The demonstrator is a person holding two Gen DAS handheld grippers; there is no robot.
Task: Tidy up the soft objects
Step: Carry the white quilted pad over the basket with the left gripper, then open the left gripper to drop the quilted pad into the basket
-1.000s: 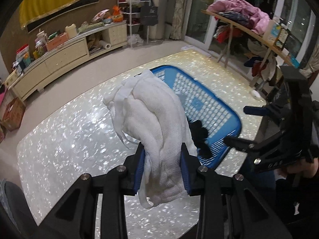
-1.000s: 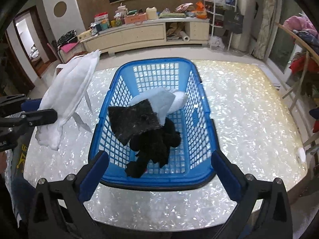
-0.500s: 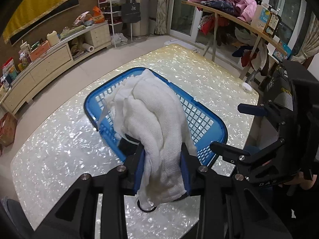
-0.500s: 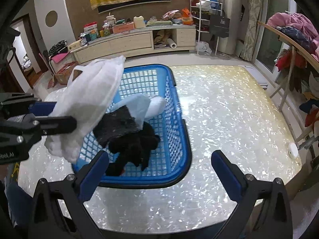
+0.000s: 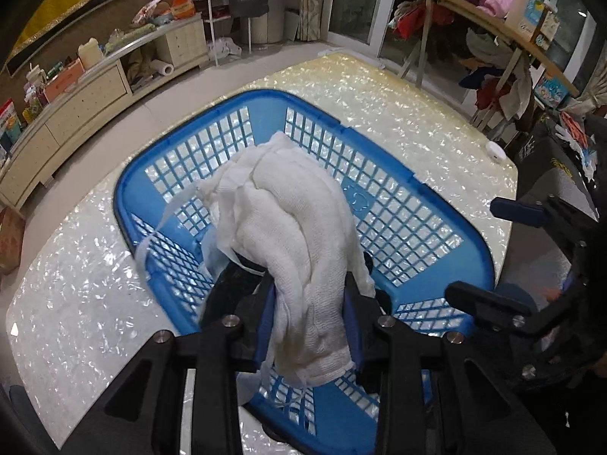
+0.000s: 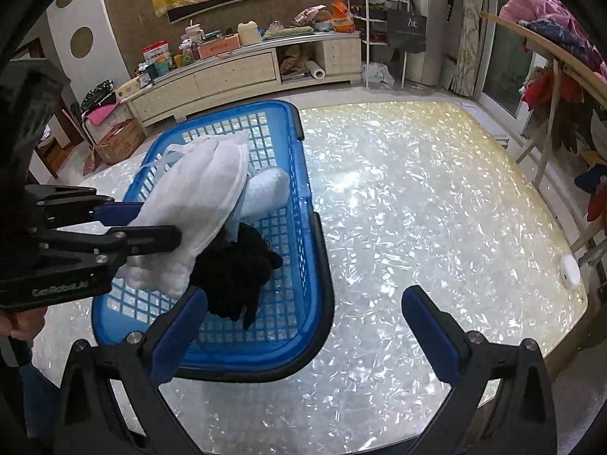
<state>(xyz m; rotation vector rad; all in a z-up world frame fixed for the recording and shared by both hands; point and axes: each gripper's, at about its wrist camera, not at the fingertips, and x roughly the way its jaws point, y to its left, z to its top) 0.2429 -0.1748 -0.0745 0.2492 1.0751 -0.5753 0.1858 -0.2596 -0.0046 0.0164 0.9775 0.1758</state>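
Nearest the left wrist camera, the left gripper (image 5: 309,314) is clamped on a white gauzy cloth (image 5: 288,227), which bulges above the jaws and trails loose strips over the blue basket (image 5: 470,242). Below it in the basket lie a black garment (image 6: 239,269) and a pale blue soft item (image 6: 265,189). The right gripper (image 6: 303,326) stands wide and holds nothing, near the basket's right rim over the pearly table (image 6: 417,197). To drop well, the person should probably lower the cloth further inside the walls before releasing, so the dangling strips do not catch on the rim or hang outside.
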